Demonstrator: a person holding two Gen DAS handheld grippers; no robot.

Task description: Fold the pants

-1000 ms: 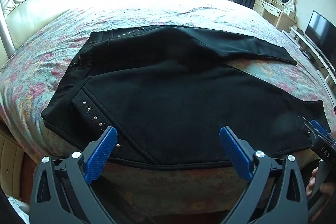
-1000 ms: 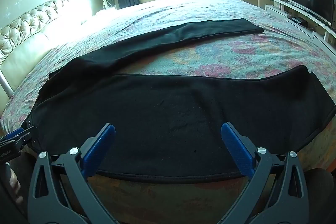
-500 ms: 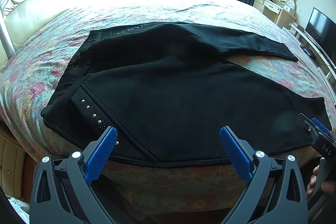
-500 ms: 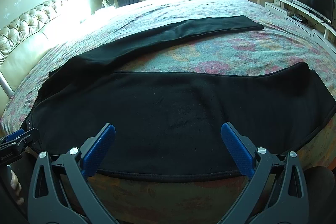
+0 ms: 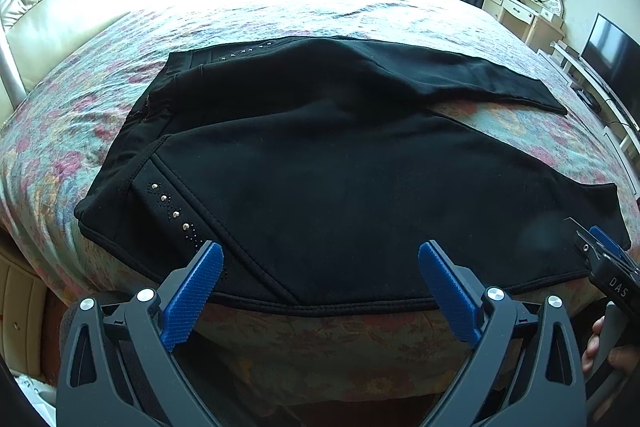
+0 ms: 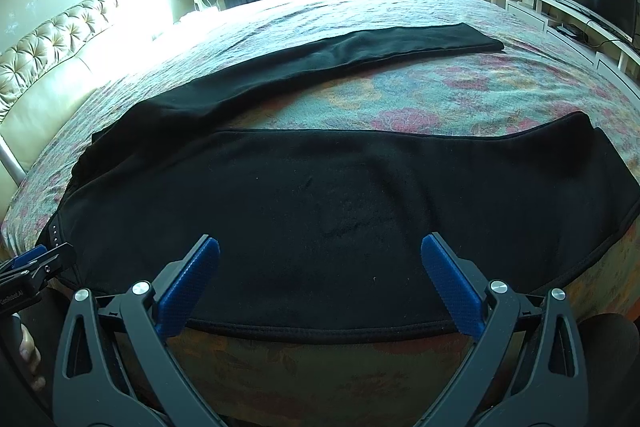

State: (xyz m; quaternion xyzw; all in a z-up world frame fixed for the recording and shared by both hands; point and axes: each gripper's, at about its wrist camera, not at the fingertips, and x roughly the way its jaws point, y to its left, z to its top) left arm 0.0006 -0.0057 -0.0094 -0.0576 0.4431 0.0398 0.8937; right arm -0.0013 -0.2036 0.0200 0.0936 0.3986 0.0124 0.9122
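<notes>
Still unfolded: black pants spread flat on floral bedspread, legs splayed apart, near leg along bed edge. Left gripper and right gripper just short of hem, jaws wide, holding nothing. All folding apparently left.

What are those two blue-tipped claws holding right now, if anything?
Nothing. The left gripper and the right gripper are both open, near the closest edge of the black pants, with no cloth between their fingers.

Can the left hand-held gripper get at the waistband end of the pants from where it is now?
Probably yes: the left hand-held gripper is open over the near hem of the pants, nothing between.
</notes>
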